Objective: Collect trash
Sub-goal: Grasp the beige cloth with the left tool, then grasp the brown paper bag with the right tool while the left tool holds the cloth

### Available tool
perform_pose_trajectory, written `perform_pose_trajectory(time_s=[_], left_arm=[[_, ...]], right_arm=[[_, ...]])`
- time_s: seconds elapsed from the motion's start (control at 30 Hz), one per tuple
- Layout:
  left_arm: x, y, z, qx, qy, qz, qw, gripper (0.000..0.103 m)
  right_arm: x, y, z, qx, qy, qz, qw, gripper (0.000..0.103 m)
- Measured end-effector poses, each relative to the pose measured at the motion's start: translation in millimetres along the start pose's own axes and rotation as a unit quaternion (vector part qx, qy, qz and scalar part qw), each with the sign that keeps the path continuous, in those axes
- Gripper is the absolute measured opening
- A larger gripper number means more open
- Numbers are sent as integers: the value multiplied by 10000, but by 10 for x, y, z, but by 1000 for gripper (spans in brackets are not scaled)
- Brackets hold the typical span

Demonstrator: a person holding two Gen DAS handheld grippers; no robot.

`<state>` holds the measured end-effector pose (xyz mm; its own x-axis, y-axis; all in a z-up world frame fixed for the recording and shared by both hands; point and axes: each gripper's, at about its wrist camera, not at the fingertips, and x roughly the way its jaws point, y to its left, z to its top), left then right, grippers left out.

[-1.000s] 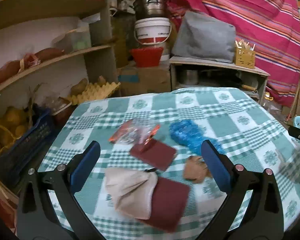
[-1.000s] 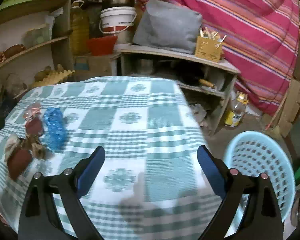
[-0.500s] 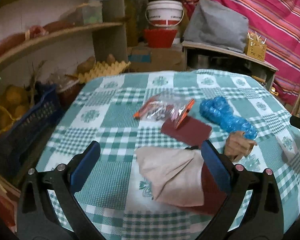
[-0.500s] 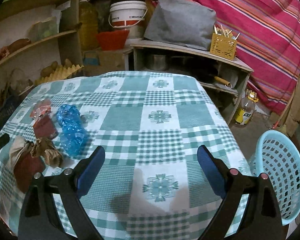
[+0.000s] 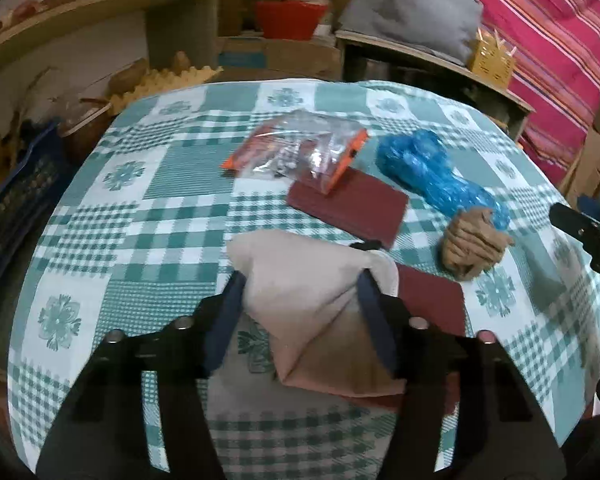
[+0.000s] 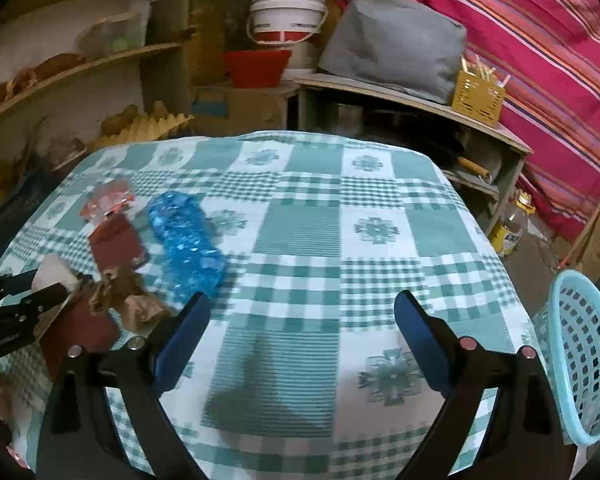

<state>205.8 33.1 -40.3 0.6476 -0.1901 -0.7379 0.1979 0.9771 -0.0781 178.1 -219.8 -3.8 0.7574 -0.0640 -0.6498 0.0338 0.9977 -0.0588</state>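
Note:
My left gripper is closing on a folded beige paper, and its blue pads press both sides so the paper bunches up between them. The paper lies partly over a maroon sheet. Beyond it on the checked tablecloth lie a second maroon sheet, a clear wrapper with orange edges, a crumpled blue plastic bag and a wad of brown paper. My right gripper hangs open over bare cloth, to the right of the blue bag, with nothing between its fingers.
A light blue perforated basket stands off the table's right edge. Shelves with produce, an egg tray and a blue crate crowd the left. Behind the table are a low bench, a white bucket and a striped pink cloth.
My left gripper came down and forward over the beige paper and its jaws narrowed onto it. The right gripper drifted left across the table, bringing the trash pile closer into view.

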Motion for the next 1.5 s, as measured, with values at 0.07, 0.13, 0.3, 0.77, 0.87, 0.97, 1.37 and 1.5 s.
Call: perform_pose_trajectory(time_s=[0.07, 0.13, 0.3, 0.77, 0.87, 0.97, 1.37, 1.5], left_arm=[[-2, 11, -6, -50, 38, -158, 9999, 33], [-23, 29, -4, -115, 44, -263, 9996, 18], [-189, 38, 22, -30, -236, -62, 9997, 15], [-489, 500, 73, -369, -768, 572, 9947, 15], [-480, 550, 65, -397, -790, 655, 9939, 15], [-469, 601, 59, -445, -793, 729, 9932, 15], [-482, 659, 44, -468, -804, 731, 9930, 15], [-482, 622, 48, -430, -820, 736, 9930, 15]], right_arm=[[-8, 68, -12, -83, 7, 39, 10000, 91], [-21, 153, -28, -180, 18, 94, 9998, 91], [-79, 363, -58, -412, -11, 210, 9989, 91], [-123, 897, -98, -808, -34, 382, 9960, 91], [-80, 1002, -94, -868, 3, 328, 9957, 91], [16, 1060, -77, -822, 140, 348, 9959, 91], [247, 1182, -103, -862, 422, 483, 9942, 62], [215, 1121, -83, -781, 390, 608, 9943, 58]])
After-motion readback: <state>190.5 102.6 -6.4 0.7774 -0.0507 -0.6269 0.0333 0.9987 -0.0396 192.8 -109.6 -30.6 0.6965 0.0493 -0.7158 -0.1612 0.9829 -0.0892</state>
